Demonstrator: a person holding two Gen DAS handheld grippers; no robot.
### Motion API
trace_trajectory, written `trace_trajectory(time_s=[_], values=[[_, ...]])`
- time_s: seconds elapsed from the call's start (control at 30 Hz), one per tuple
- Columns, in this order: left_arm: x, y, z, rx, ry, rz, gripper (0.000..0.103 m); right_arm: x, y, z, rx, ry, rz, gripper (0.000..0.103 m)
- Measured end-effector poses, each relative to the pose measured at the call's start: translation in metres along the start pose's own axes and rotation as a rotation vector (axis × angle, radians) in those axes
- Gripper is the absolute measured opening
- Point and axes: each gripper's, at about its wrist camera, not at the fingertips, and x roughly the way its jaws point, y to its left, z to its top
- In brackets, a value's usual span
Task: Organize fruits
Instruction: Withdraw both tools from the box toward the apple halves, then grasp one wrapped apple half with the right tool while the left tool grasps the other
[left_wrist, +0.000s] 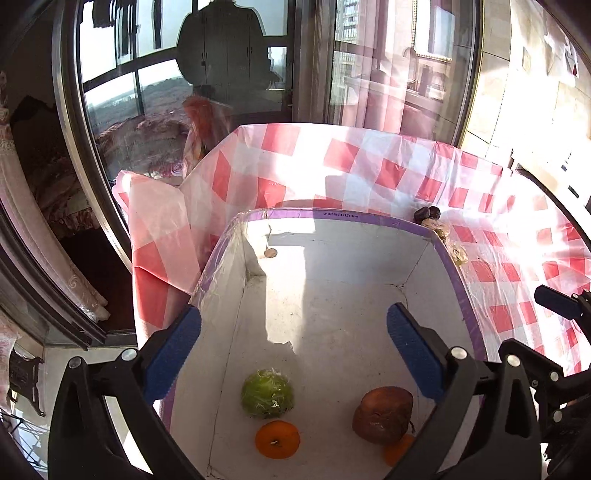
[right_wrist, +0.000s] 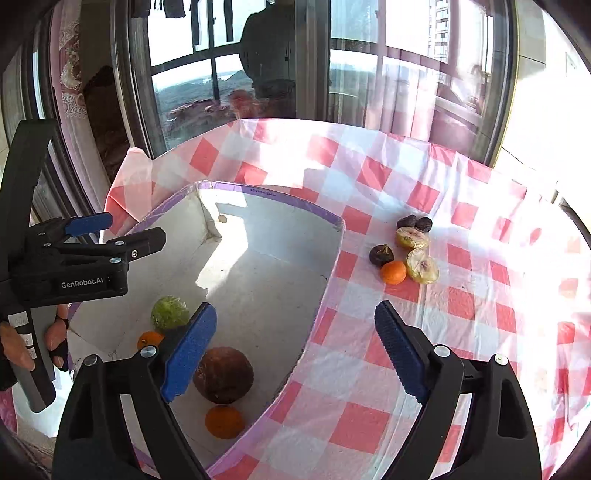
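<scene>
A: State of the left claw (left_wrist: 293, 334)?

B: Released. Its jaws stand wide apart above the white box (right_wrist: 334, 221) and nothing is between them. The right claw (right_wrist: 295, 332) is likewise released and empty, positioned over the right wall of the box.

A: Contents of the box?

B: Four fruits, all at the near end. A green fruit (left_wrist: 267, 394) lies just behind an orange (left_wrist: 277, 439). A brown fruit (left_wrist: 382, 413) lies to their right, with a second orange (right_wrist: 224, 421) just in front of it. The far end of the box floor is bare apart from a small round object (left_wrist: 270, 253) at the far left corner.

A: Fruits outside the box?

B: A cluster on the checked cloth (right_wrist: 354, 424) that covers the surface, right of the box toward the far edge: a small orange (right_wrist: 393, 272), a dark fruit (right_wrist: 381, 254), two dark fruits (right_wrist: 414, 222) side by side, and two cut yellowish halves (right_wrist: 422, 266).

A: Anything else?

B: A hand (right_wrist: 22, 345) grips the handle of the left claw, at the left of the box.
</scene>
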Motion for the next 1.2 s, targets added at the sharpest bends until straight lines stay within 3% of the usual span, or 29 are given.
trace_trajectory(time_s=[0.13, 0.27, 0.47, 0.63, 0.8, 0.93, 1.2], values=[[-0.012, -0.051, 0.027, 0.041, -0.084, -0.019, 0.101, 0.004, -0.072, -0.015, 0.137, 0.038, -0.099, 0.086], [-0.019, -0.124, 0.041, 0.111, -0.121, -0.129, 0.101, 0.020, -0.149, -0.045, 0.241, 0.115, -0.176, 0.086], [0.004, -0.241, 0.013, 0.241, 0.012, -0.286, 0.101, 0.054, -0.232, -0.088, 0.313, 0.211, -0.207, 0.086], [0.035, -0.301, -0.030, 0.319, 0.168, -0.286, 0.101, 0.094, -0.274, -0.095, 0.284, 0.246, -0.147, 0.086], [0.068, -0.314, -0.062, 0.332, 0.278, -0.183, 0.101, 0.139, -0.277, -0.072, 0.154, 0.241, -0.005, 0.086], [0.085, -0.302, -0.081, 0.278, 0.356, -0.112, 0.101, 0.174, -0.250, -0.039, 0.004, 0.218, 0.126, 0.086], [0.117, -0.279, -0.078, 0.248, 0.369, -0.011, 0.101, 0.239, -0.191, 0.010, -0.262, 0.174, 0.240, 0.086]])
